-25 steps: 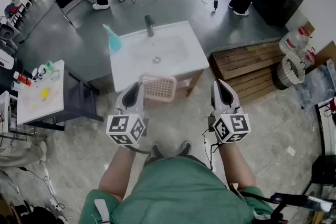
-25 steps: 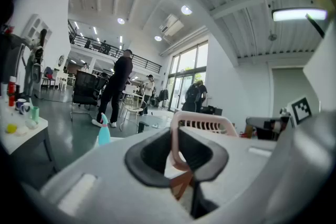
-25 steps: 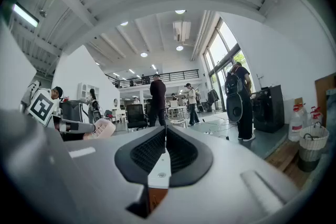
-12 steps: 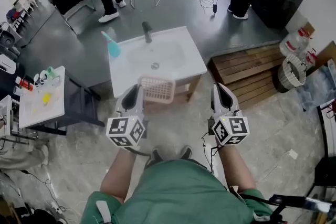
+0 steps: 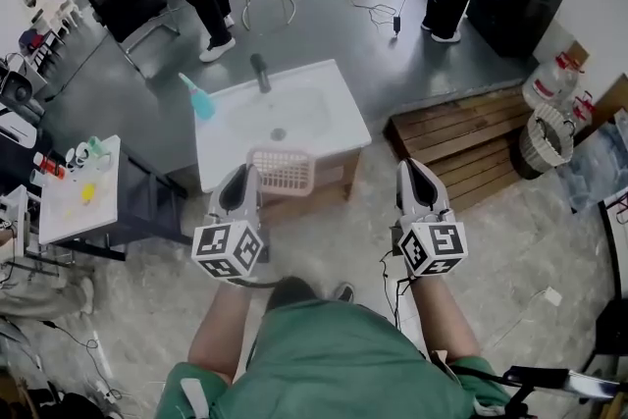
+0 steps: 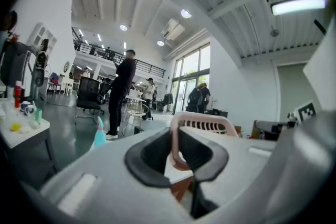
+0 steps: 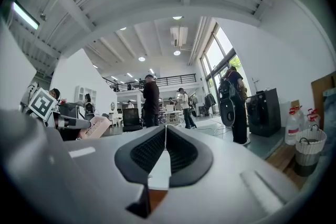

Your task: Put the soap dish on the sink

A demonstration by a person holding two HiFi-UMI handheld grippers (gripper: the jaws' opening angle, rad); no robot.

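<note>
Grey concrete floor spreads behind the white sink [image 5: 329,128], which has a dark faucet [image 5: 260,72] at its back edge and a teal brush [image 5: 196,98] by its back-left corner. We carry the pink slotted soap dish [image 5: 283,172] in our left gripper [image 5: 245,183], whose jaws are clamped on the dish's rim. The dish hangs in the air at the sink's front edge, not yet resting on it. Our right gripper [image 5: 414,180] hovers to the right of the sink's front, jaws pressed together with nothing between them. Over the last second the sink has drifted left in the head view and only one shoe shows now, so we judge we are mid-step. The dish has kept its place by the front edge. What remains is reaching over the rim and setting it down.
</note>
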